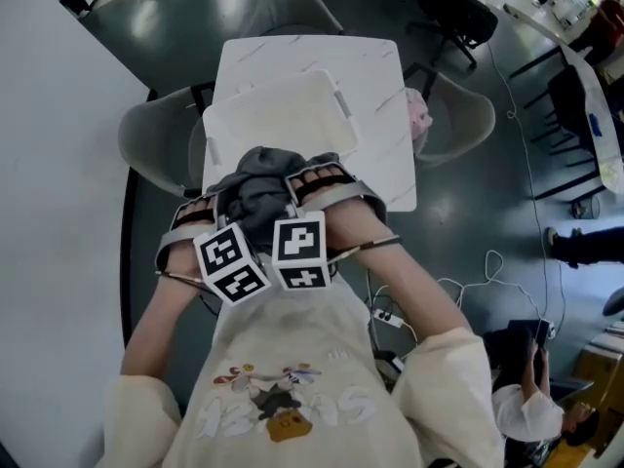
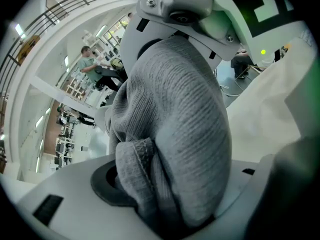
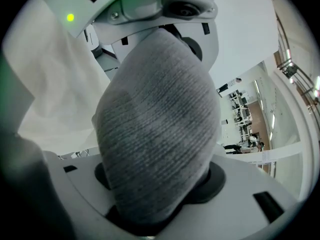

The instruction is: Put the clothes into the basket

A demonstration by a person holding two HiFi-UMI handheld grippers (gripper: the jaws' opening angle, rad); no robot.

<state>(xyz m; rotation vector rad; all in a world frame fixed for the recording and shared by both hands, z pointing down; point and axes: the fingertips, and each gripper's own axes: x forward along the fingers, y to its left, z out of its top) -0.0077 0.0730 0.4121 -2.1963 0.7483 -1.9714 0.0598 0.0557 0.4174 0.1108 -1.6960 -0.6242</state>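
Observation:
A grey knit garment (image 1: 255, 185) hangs bunched between my two grippers, over the near edge of the white table (image 1: 380, 86). In the head view the left gripper (image 1: 232, 217) and right gripper (image 1: 292, 203) sit side by side, their marker cubes almost touching and their tips buried in the cloth. The left gripper (image 2: 170, 209) is shut on a thick fold of the garment (image 2: 175, 124). The right gripper (image 3: 150, 204) is shut on another rounded wad of it (image 3: 155, 134). A white basket (image 1: 331, 96) lies on the table just beyond the garment.
A pink item (image 1: 419, 115) rests at the table's right edge. Grey chairs stand to the left (image 1: 146, 135), right (image 1: 458, 115) and far side (image 1: 288, 3). Cables (image 1: 468, 281) trail on the floor, with a seated person (image 1: 531, 398) at lower right.

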